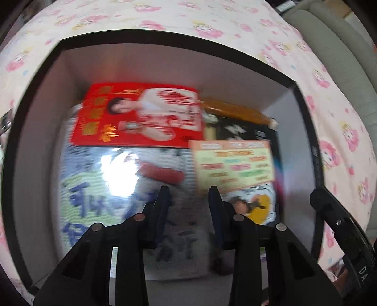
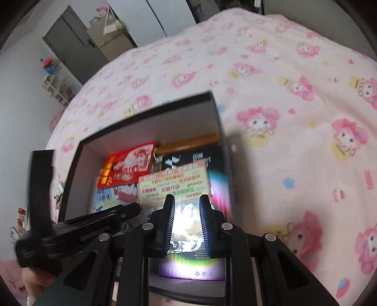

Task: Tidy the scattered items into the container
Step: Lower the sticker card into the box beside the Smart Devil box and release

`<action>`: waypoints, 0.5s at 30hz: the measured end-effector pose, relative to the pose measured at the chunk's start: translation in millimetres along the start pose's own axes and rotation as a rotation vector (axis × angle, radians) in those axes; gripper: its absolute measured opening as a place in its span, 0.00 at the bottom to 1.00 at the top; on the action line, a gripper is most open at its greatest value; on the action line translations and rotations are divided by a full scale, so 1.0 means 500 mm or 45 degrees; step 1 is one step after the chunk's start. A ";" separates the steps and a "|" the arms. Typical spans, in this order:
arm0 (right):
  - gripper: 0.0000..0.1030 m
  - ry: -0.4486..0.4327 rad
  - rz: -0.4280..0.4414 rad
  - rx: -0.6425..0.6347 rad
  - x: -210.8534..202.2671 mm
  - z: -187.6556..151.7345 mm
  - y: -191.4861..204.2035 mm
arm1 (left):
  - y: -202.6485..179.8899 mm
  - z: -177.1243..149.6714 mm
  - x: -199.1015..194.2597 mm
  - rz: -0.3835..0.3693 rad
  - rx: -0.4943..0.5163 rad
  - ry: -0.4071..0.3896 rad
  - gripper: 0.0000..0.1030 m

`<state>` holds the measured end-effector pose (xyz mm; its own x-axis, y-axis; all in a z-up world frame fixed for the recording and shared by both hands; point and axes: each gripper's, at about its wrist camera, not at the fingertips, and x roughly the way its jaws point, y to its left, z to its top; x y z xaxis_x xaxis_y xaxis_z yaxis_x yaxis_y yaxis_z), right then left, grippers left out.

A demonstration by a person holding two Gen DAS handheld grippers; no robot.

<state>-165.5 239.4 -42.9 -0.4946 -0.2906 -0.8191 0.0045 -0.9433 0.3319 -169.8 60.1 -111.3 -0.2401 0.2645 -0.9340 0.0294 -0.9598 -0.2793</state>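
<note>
right tool (image 2: 187, 200) clamps a shiny packet (image 2: 186, 226) over the box (image 2: 150, 122) (left tool (image 1: 189, 190) parted, empty)

Box (image 1: 70, 61) on bedspread (image 1: 212, 21), packets (image 1: 141, 115) overlapping inside it, comb (image 1: 235, 110) along its far wall.

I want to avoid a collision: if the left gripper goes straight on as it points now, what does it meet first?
Probably the large blue-lettered packet lying in the box; the left gripper points at its right edge, though blur leaves depth unclear.

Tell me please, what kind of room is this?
Most likely a bedroom: a wide bed with a pink cartoon-print sheet holds the box, and a grey door stands behind.
</note>
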 end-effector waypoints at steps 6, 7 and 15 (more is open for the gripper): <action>0.18 -0.013 -0.010 0.001 -0.008 0.013 -0.012 | -0.042 -0.014 -0.018 -0.209 0.174 0.020 0.33; 0.18 -0.008 0.004 0.011 -0.009 0.015 -0.016 | -0.037 -0.009 -0.025 -0.199 0.169 -0.011 0.33; 0.18 -0.021 0.081 0.117 -0.008 0.035 -0.053 | -0.067 0.091 0.012 -0.161 0.165 -0.022 0.32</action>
<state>-178.9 268.2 -40.4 -0.5101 -0.3458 -0.7875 -0.0428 -0.9043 0.4248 -216.4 89.6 -97.5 -0.2506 0.3832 -0.8890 -0.1268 -0.9234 -0.3623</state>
